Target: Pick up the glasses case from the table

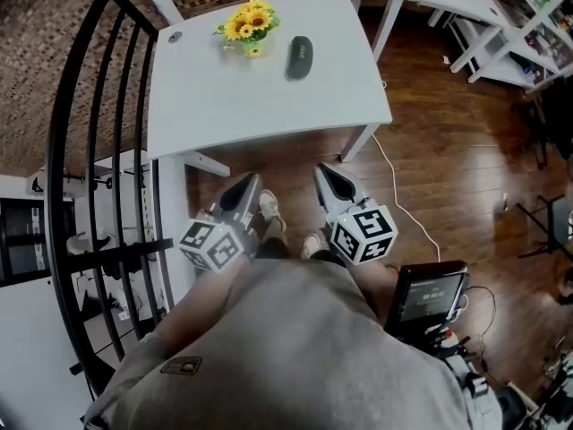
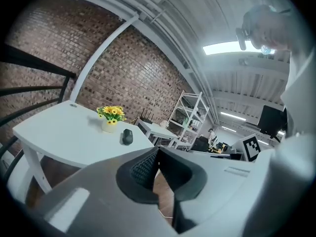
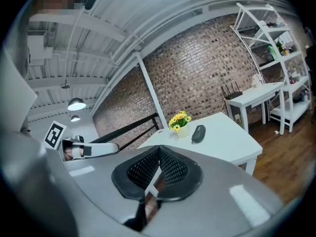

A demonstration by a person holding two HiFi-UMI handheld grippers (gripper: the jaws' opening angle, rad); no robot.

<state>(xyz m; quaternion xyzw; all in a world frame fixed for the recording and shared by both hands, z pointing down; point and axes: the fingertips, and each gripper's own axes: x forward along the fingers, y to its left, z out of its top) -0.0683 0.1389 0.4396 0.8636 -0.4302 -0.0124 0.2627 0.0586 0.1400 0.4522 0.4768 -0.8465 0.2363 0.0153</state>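
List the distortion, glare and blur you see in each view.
Head view: wide-angle bend curves the black railing; the glasses case is sharp. Left gripper view: fisheye with dark corners, ceiling light blown out, the left gripper soft up close. Right gripper view: fisheye bows the shelving; sheen on the right gripper.

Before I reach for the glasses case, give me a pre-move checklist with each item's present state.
1. Glasses case lies on the table, unobstructed: ok.
2. Flowers stand beside the case, not touching it: ok.
3. Left gripper empty: ok.
4. Right gripper empty: ok.
5. Jaws open for a grasp: not ok, both shut.
6. Grippers over the table: not ok, both short of its near edge.
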